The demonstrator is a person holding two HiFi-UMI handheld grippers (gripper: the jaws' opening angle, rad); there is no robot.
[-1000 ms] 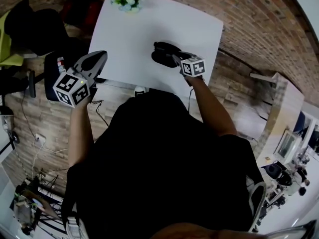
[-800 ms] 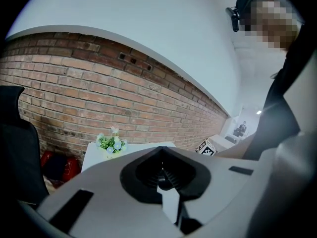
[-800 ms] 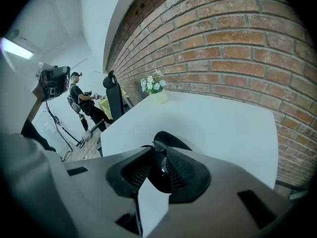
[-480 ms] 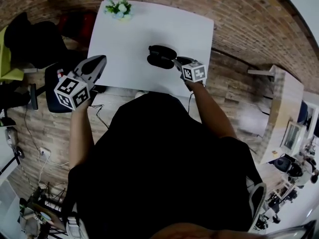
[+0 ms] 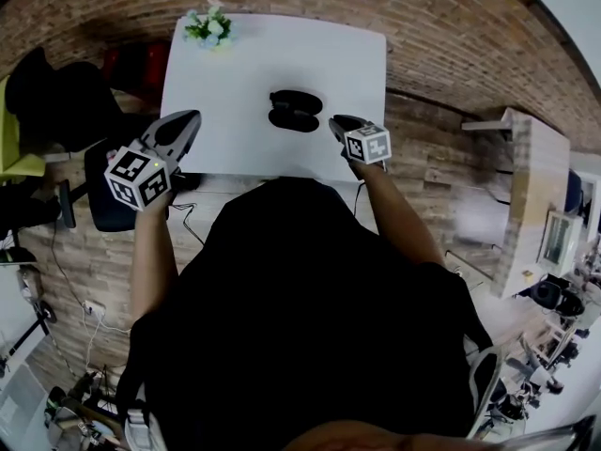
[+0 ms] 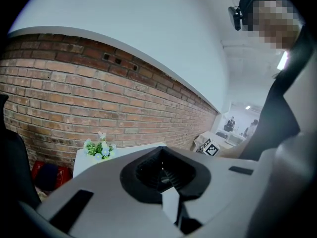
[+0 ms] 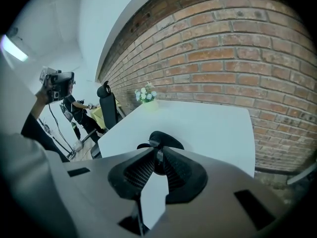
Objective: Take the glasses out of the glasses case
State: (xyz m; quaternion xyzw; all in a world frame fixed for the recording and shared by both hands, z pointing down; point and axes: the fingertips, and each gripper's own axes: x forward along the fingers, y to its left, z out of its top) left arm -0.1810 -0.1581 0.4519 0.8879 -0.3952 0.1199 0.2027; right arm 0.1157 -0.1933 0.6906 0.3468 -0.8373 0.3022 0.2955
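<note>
Glasses case (image 5: 294, 111): dark, set near the middle of the white table (image 5: 235, 73), shown in the head view as two rounded lobes lying side by side. Whether these are an opened lid and base or a case with the glasses beside it cannot be made out, and no glasses are identified apart from it. Long axis: laid across the table, roughly parallel to the near edge. Right gripper (image 5: 338, 120): held just beside the case at its right-hand end, over the table's near right corner. The jaws are brought together with nothing between them, and the case is sighted straight ahead past the tips (image 7: 168, 139). Left gripper (image 5: 186, 120): held off the table's left edge, well apart from the case, jaws likewise closed on nothing. The right gripper is judged the nearer. Flower pot (image 5: 208, 28): placed at the far left corner.
</note>
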